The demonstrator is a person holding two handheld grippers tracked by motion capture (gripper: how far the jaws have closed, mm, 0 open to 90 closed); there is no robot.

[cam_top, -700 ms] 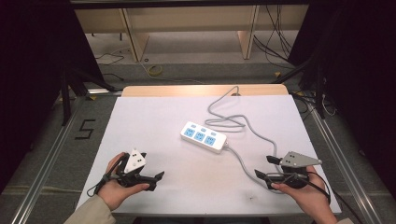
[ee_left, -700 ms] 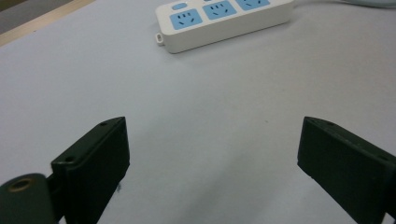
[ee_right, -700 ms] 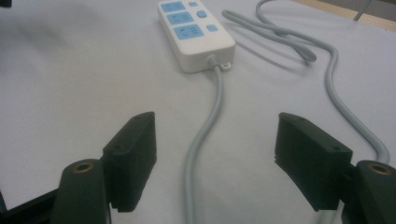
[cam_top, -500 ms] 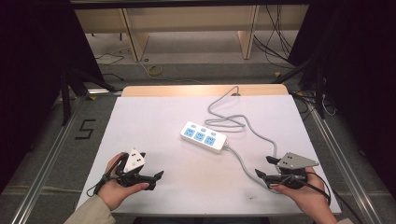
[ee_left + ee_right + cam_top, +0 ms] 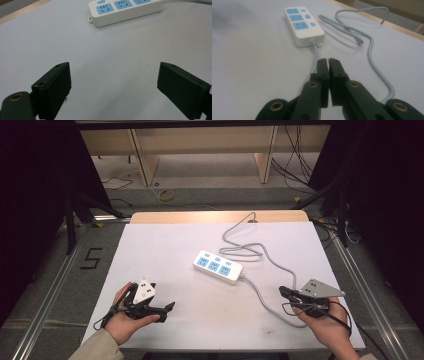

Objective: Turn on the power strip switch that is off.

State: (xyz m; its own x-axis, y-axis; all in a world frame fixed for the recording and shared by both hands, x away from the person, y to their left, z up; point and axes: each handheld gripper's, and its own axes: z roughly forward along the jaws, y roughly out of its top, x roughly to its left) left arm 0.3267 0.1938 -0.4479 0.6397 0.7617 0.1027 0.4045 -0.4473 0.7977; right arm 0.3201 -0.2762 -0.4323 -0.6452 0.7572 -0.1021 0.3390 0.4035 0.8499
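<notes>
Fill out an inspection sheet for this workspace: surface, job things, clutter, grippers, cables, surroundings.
Surface: white table, bare apart from the strip and its cord; wooden far edge.
Job things: white power strip with three blue sockets, lying flat mid-table, nothing plugged in.
Clutter: nothing seen.
Grippers: left gripper jaws wide open, empty, aimed at the strip; right gripper jaws shut, empty, beside the cord.
Cables: grey cord loops from the strip over the far edge; gripper cables trail at the hands.
Surroundings: dark floor with loose wires, wooden shelf legs behind, "5" marked on floor.
</notes>
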